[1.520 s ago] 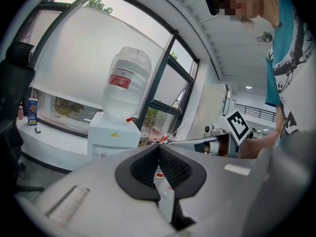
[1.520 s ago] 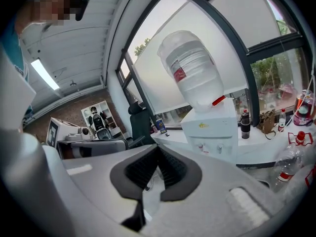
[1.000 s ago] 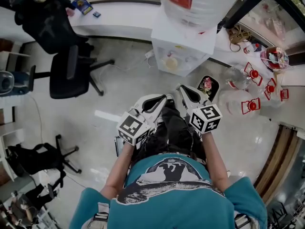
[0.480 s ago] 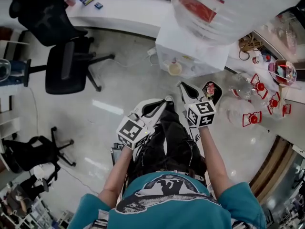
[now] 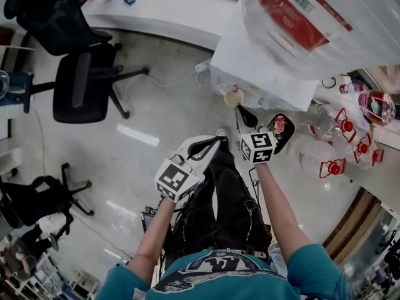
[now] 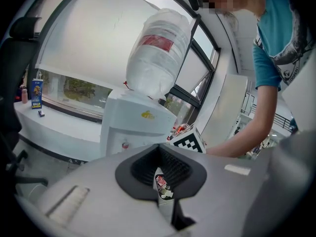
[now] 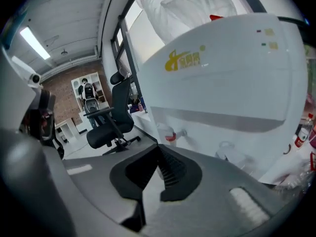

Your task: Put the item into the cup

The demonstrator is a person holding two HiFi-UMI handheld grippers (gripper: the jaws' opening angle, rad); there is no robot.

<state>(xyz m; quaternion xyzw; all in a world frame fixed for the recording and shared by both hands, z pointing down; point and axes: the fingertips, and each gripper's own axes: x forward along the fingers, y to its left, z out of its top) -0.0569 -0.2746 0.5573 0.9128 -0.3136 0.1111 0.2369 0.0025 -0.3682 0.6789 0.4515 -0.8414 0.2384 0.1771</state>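
Left gripper and right gripper sit mid-frame, jaws closed with nothing clearly held. Right gripper aims at the cup in the dispenser, likely the next stop.

Your left gripper and right gripper reach out at mid-frame, both pointing toward the white water dispenser at upper right. A black office chair stands at upper left, and red-capped clear jugs sit at right.
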